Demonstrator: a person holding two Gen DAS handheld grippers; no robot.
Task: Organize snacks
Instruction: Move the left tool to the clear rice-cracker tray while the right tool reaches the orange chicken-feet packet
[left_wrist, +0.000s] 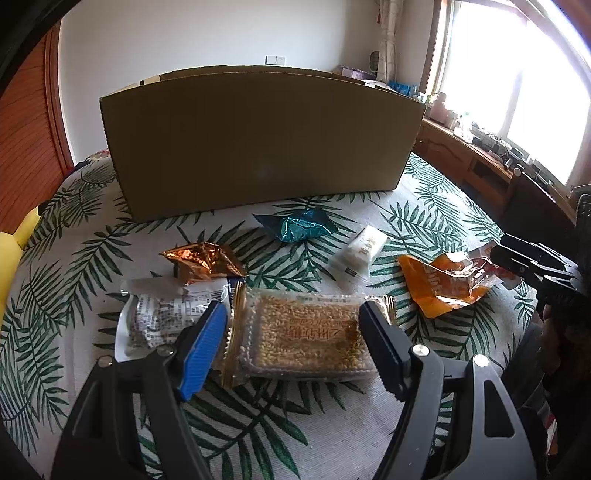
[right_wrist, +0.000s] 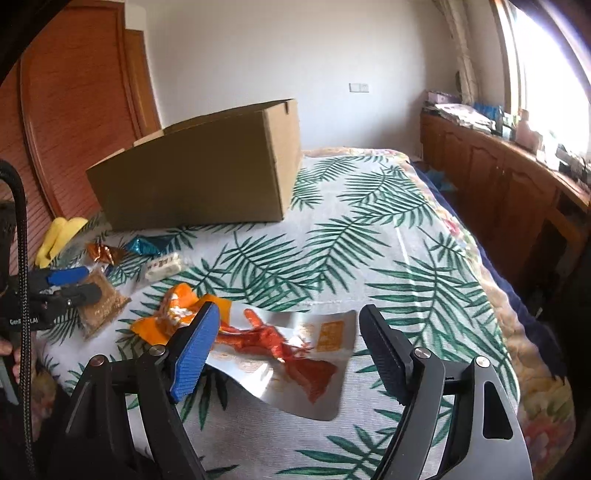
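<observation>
Left gripper (left_wrist: 295, 332): jaws stood apart, straddling the clear grain-bar pack (left_wrist: 310, 332) on the leaf-print cloth (left_wrist: 295, 424); pads not pressing it.
Grain-bar pack: looked light, stiff from its tray, crumbly inside; best taken across the short sides, gently.
Right gripper (right_wrist: 286, 345): jaws apart over the silver pouch (right_wrist: 295, 354), nothing clamped.
Silver pouch: flat, thin, probably slick and floppy; an edge pinch near the middle seemed safest.
Orange wrapper (right_wrist: 173, 314): crumpled, touching the pouch's left end.
Cardboard box (left_wrist: 258, 140): open-topped, behind the snacks, the likely destination.
</observation>
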